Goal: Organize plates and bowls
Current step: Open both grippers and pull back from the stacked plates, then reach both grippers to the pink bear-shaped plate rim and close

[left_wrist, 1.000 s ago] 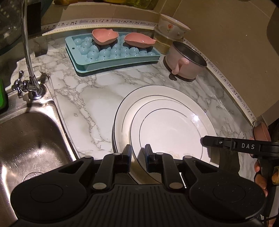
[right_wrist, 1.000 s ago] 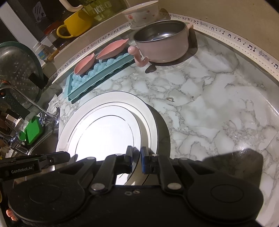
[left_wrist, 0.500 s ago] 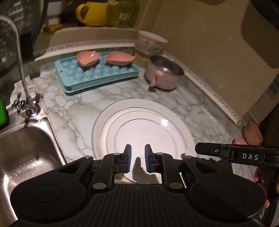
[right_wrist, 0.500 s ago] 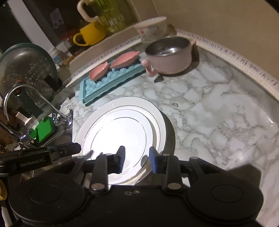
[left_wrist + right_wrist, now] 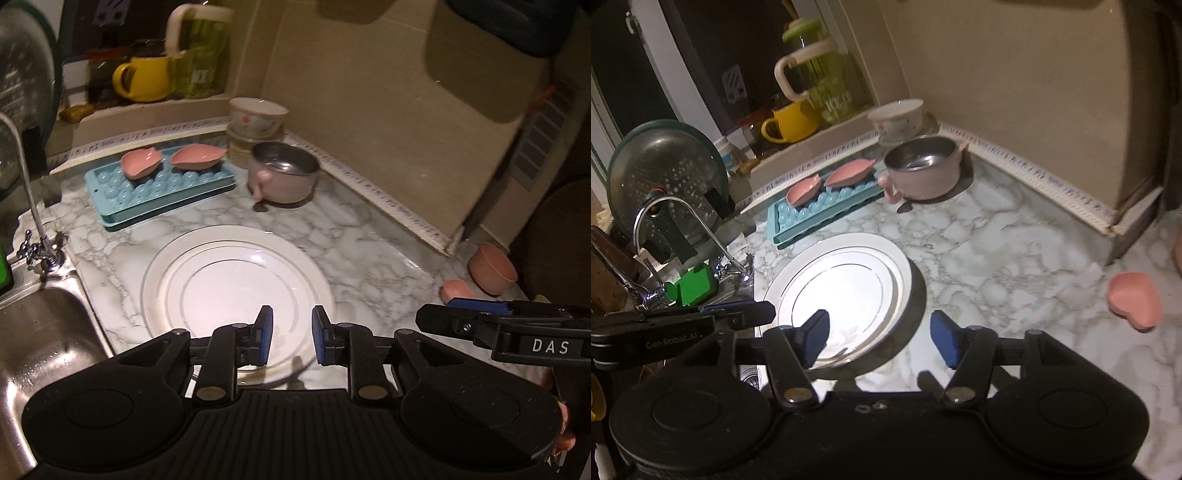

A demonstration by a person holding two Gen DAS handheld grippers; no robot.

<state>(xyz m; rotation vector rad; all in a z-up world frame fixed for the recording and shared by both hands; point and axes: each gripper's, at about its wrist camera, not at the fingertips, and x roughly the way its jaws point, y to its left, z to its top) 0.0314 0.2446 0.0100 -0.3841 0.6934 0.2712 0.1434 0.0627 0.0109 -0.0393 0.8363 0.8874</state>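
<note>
Both grippers clear of the stacked white plates [image 5: 236, 280], left gripper [image 5: 289, 338] narrowly parted, right gripper [image 5: 879, 341] opening wide and empty; pink heart dish [image 5: 1134, 299] right of plates, nearer right gripper

Left hand-held gripper [image 5: 289, 338] above near rim of white plate [image 5: 236, 284] on marble desk [image 5: 369, 258], jaws just opening, slightly apart, nothing between. Blue tray [image 5: 162, 192] with two pink dishes [image 5: 140, 164] behind; pink pot [image 5: 282, 173] beside it. Sink [image 5: 40, 332] at left. Right hand-held gripper [image 5: 436, 317] at right edge.
</note>
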